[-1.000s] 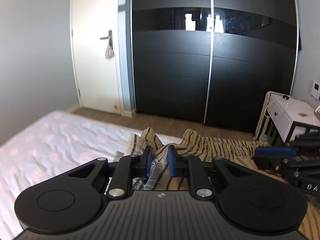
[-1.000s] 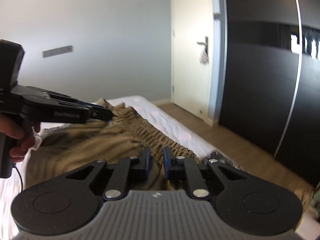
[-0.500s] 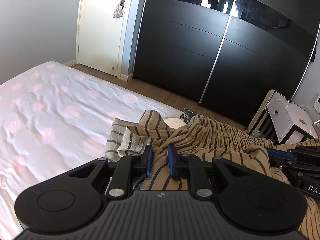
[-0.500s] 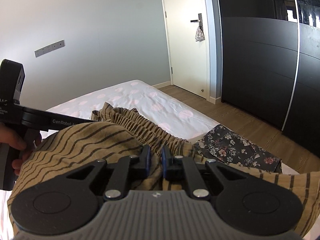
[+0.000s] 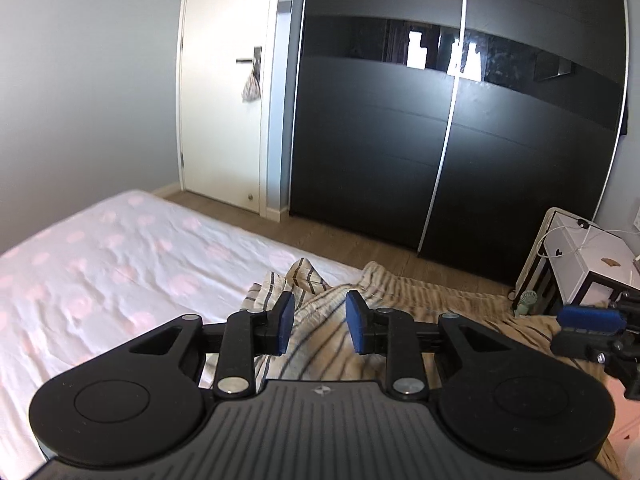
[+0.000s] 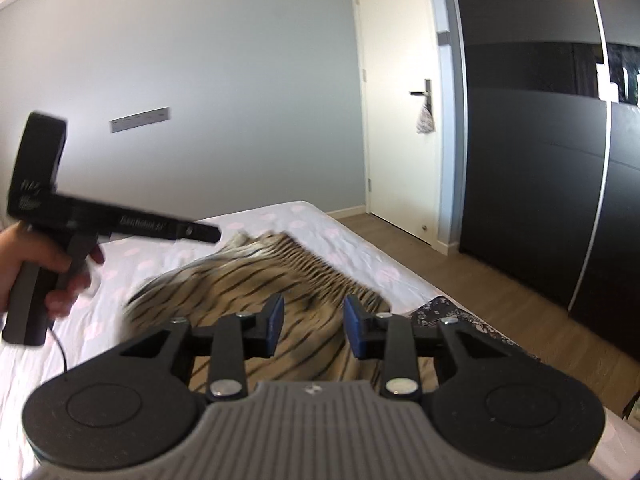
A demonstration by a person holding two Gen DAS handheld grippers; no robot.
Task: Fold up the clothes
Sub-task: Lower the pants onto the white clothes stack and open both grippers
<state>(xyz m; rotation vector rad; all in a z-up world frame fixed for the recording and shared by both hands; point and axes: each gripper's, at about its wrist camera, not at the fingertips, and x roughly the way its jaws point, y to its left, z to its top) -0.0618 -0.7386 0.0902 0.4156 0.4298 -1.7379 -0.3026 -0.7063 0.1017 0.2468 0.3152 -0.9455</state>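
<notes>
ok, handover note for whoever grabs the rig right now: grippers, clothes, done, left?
Left hand-held gripper: open, nothing held, above the garment's edge.
Right hand-held gripper: open, nothing held.
Tan striped garment: loose and rumpled on the dotted bedsheet, blurred in the right wrist view. A lighter striped piece lies at its far side, a dark floral garment beside it near the bed's edge.
Done: no finished fold visible.
Left: flatten, regrasp and fold the tan garment, then likely the others.

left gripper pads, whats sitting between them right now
Nothing is clamped. In the left wrist view the left gripper is open, and through the gap shows only the tan striped garment lying below on the bed.
</notes>
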